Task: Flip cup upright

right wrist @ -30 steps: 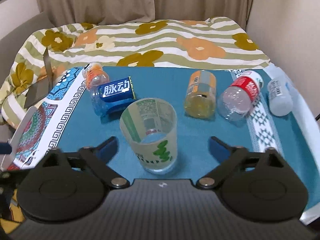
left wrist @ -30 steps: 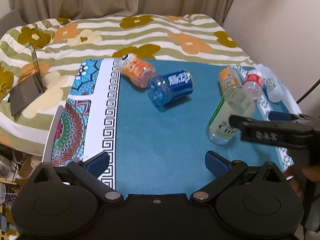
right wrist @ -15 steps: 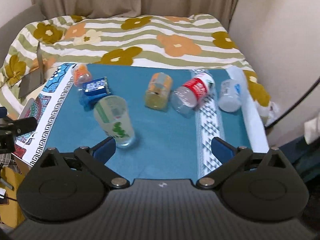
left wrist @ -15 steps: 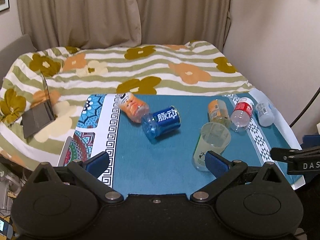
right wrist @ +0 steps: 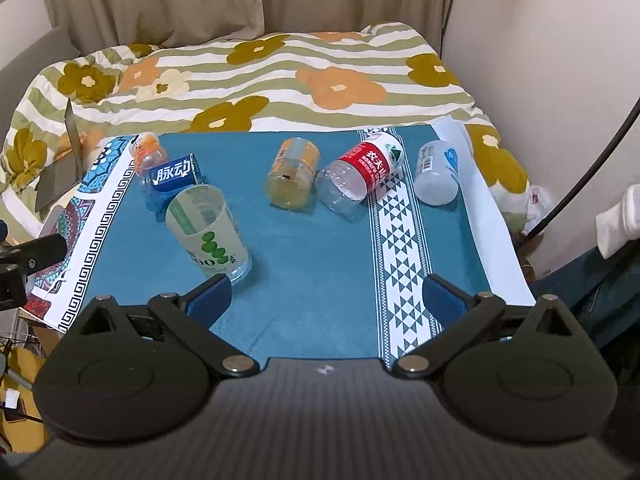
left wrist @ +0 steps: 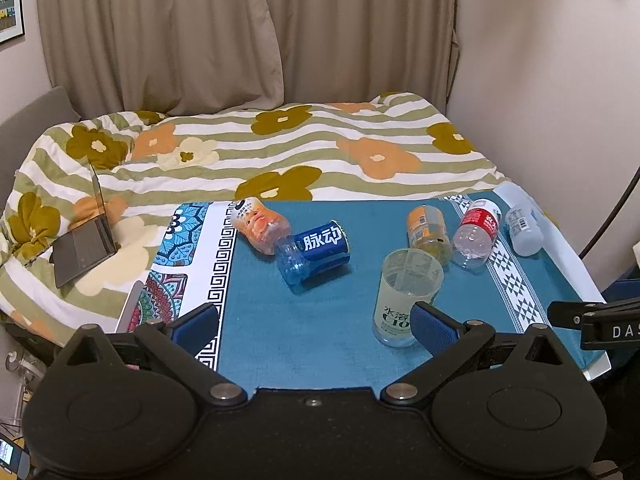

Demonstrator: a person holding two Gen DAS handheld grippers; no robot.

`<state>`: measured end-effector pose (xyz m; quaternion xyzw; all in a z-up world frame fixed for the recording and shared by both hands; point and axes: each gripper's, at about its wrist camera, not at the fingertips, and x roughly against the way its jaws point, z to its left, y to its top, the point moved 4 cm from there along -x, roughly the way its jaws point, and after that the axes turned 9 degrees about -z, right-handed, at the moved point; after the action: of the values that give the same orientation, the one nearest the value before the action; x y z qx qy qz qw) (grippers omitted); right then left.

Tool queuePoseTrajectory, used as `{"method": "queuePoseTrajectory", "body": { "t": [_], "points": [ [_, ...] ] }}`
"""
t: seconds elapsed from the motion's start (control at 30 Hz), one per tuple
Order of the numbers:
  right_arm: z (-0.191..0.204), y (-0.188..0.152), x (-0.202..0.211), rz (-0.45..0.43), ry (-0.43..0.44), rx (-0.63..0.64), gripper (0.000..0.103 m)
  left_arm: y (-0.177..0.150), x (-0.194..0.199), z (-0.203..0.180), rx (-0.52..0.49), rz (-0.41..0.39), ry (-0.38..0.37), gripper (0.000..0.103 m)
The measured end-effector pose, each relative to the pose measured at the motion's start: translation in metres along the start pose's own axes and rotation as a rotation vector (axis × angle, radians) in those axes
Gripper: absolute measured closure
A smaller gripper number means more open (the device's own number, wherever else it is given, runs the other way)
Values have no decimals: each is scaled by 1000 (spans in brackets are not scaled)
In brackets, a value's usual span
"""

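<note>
Frosted translucent plastic cup point(left wrist: 408, 296) with green printing stands upright on its base, mouth open to the ceiling, on the teal woven tablecloth point(left wrist: 320, 320) near the front of the table — so the flip itself looks done, and what is in hand is the retreat. Both tools hang clear of it: the left gripper point(left wrist: 314, 322) has its blue-padded fingers spread wide and empty, one pad just in front of the cup's base in that view; the right gripper point(right wrist: 326, 294) is likewise spread, holding nothing, the cup off by its left finger. Any next move calls only for drawing away without brushing the light, thin-walled cup, which I judge would tip easily. Around it lie smooth plastic bottles, all on their sides: a blue-labelled clear bottle point(left wrist: 314, 250) touching an orange-tinted one point(left wrist: 258, 224), then a yellow-orange bottle point(right wrist: 294, 172), a red-labelled clear bottle point(right wrist: 360, 174) and a cloudy white bottle point(right wrist: 436, 172) — round shapes that could roll. Beyond is a soft striped floral quilt point(left wrist: 280, 148).
</note>
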<state>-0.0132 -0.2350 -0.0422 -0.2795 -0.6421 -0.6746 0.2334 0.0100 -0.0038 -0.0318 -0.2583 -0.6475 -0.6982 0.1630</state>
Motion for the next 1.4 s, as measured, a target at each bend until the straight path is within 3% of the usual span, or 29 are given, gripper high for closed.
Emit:
{"method": "queuePoseTrajectory", "body": {
  "t": [1.4],
  "points": [
    [-6, -1, -2, 11, -2, -21, 0, 3, 1, 4, -4, -12, 21, 0]
  ]
}}
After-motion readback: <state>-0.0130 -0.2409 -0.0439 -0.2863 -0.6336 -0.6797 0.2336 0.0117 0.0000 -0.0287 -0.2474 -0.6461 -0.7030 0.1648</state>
